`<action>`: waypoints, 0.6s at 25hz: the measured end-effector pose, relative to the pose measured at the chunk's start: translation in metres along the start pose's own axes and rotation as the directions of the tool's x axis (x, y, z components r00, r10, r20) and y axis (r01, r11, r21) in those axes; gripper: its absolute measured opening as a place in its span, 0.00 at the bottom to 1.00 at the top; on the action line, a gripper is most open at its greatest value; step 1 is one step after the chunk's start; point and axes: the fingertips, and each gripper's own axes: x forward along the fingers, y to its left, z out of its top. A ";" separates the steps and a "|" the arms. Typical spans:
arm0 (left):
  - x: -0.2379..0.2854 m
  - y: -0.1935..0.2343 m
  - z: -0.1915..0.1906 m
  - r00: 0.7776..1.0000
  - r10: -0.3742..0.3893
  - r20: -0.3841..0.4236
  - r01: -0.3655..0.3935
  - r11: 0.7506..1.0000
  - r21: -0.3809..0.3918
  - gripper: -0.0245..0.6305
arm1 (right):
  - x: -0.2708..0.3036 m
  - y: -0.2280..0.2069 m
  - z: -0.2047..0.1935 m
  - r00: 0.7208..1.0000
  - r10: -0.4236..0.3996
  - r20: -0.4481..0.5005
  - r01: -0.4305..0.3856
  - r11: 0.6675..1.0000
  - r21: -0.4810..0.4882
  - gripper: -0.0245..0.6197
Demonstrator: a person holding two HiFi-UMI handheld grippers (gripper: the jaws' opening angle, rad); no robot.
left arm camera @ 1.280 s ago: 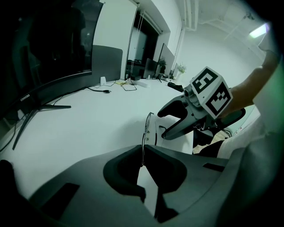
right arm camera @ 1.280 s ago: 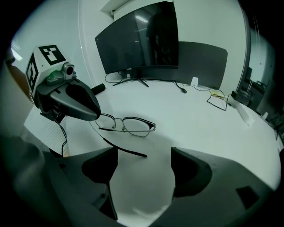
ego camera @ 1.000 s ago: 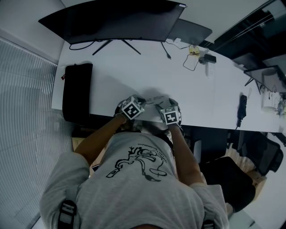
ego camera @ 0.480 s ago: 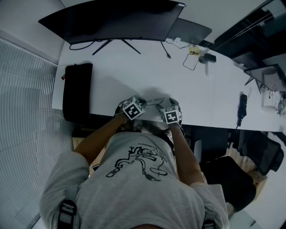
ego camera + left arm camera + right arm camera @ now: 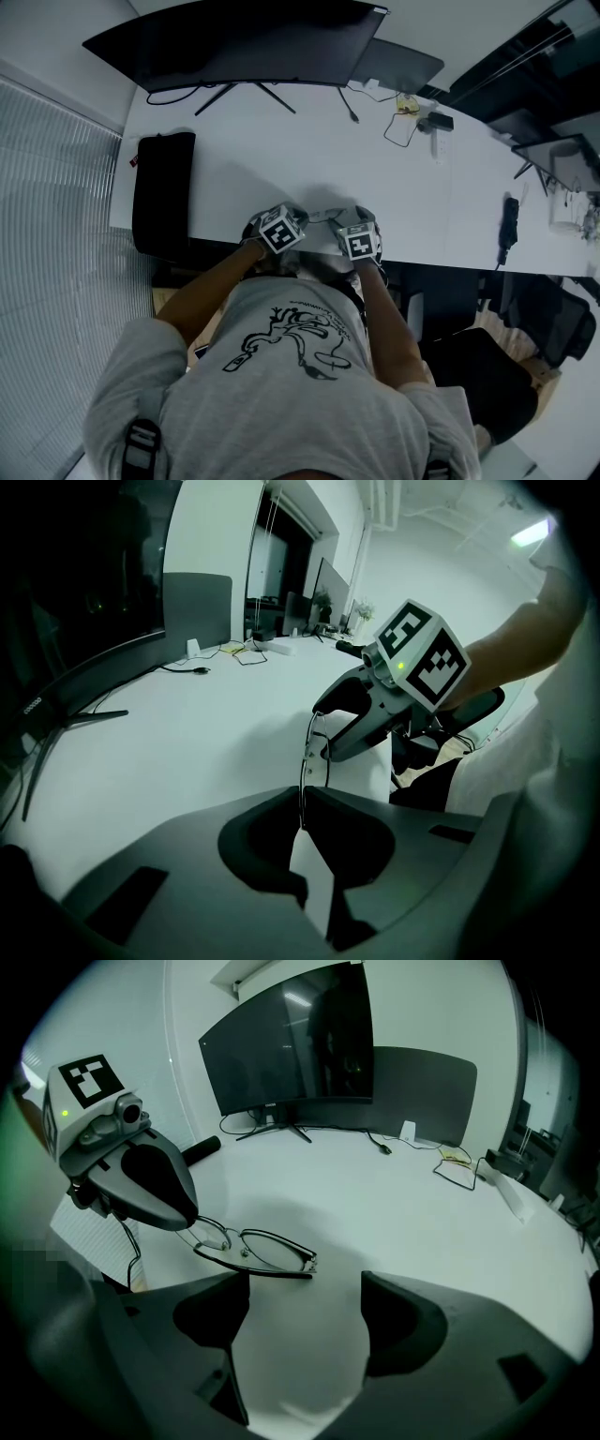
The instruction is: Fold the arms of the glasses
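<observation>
Thin dark-rimmed glasses (image 5: 258,1249) hang just above the white desk (image 5: 281,150) near its front edge. One arm lies folded along the back of the lenses. My left gripper (image 5: 302,803) is shut on the frame's left end; the thin rim runs straight down between its jaws. In the right gripper view the left gripper (image 5: 155,1194) covers that end of the glasses. My right gripper (image 5: 305,1281) stands open just short of the free end of the frame, with nothing between its jaws. In the head view both grippers, left (image 5: 296,213) and right (image 5: 354,216), sit close together with the glasses (image 5: 325,213) between them.
A wide curved monitor (image 5: 234,42) stands at the desk's back, with a grey panel (image 5: 398,64) beside it. A black pouch (image 5: 161,192) lies at the desk's left end. Cables and small devices (image 5: 417,120) lie at the back right. The desk's front edge runs right under my grippers.
</observation>
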 end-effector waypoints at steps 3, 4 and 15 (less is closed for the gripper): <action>-0.002 0.004 0.002 0.999 0.043 0.012 -0.043 0.999 0.017 0.09 | -0.001 0.003 0.000 1.000 0.004 0.005 -0.004 1.000 0.009 0.62; -0.002 0.005 0.002 0.998 0.055 0.015 -0.055 0.998 0.021 0.09 | -0.002 0.004 0.000 1.000 0.006 0.007 -0.006 1.000 0.013 0.62; -0.006 0.028 0.000 0.973 0.226 0.036 -0.229 0.959 0.168 0.09 | -0.018 0.013 0.011 0.995 0.014 0.095 -0.019 0.998 0.053 0.48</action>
